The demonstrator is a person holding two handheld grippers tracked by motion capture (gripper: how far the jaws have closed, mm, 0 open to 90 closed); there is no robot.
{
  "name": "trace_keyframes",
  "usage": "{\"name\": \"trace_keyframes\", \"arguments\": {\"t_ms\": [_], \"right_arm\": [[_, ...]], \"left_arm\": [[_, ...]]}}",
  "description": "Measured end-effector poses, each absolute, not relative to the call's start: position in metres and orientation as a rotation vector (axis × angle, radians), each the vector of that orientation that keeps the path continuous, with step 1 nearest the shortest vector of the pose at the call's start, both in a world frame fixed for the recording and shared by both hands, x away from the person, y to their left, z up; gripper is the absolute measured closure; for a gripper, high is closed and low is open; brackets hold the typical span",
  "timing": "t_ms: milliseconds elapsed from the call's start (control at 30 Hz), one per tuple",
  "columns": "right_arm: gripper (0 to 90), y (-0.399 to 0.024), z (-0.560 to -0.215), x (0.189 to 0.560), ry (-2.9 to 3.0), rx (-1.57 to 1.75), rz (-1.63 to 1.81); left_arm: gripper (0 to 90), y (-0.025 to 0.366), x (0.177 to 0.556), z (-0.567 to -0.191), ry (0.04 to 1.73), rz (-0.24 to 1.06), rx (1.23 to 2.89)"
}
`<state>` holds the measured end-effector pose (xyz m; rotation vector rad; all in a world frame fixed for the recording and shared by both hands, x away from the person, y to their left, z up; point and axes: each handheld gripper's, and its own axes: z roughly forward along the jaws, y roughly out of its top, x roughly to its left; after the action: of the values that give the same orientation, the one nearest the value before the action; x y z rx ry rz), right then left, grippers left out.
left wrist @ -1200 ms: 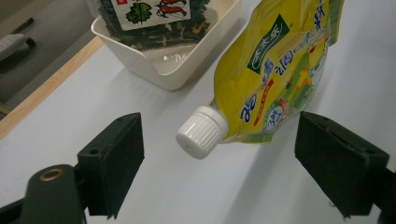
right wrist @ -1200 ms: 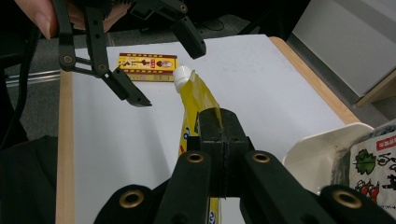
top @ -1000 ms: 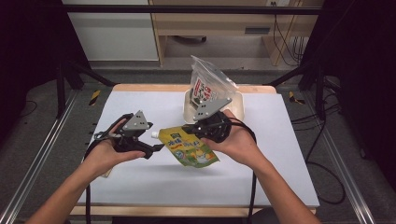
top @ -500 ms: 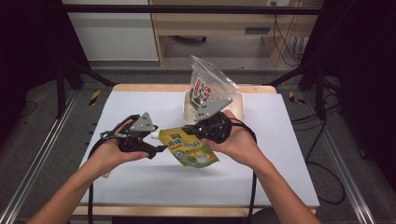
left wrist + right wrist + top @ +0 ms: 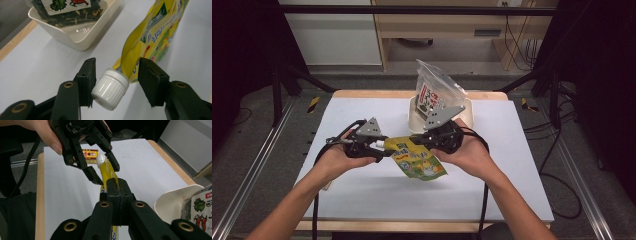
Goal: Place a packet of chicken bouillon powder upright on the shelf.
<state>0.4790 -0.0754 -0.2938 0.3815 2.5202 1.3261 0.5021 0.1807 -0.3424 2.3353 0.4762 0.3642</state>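
White table (image 5: pixel 362 195) up top, a cream tub (image 5: pixel 468 112) with a snack bag (image 5: pixel 434 90) at the back edge. Yellow spout pouch (image 5: pixel 419 159) hangs mid-table, pinched tight in the right gripper (image 5: pixel 117 185). Left gripper (image 5: pixel 116 83) has just been closing, jaws half-wide around the little white cap (image 5: pixel 110 88), one pad touching it, the other clear.

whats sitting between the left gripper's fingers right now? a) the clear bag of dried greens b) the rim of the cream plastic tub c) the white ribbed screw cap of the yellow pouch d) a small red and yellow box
c: in the left gripper view the white ribbed screw cap of the yellow spouted drink pouch sits between the left gripper fingers, which have just been closing; one touches it, the other is still apart.
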Motion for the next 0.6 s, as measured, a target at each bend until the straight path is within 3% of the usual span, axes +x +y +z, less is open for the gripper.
{"name": "trace_keyframes", "arguments": {"t_ms": [200,600], "right_arm": [[90.0,-0.082,-0.295,0.482,2.509,0.422,1.308],[90.0,-0.091,-0.294,0.485,2.484,0.454,1.275]], "left_arm": [[64.0,0.181,0.503,-0.336,0.474,0.311,2.352],[69.1,0.174,0.497,-0.303,0.394,0.386,2.450]]}}
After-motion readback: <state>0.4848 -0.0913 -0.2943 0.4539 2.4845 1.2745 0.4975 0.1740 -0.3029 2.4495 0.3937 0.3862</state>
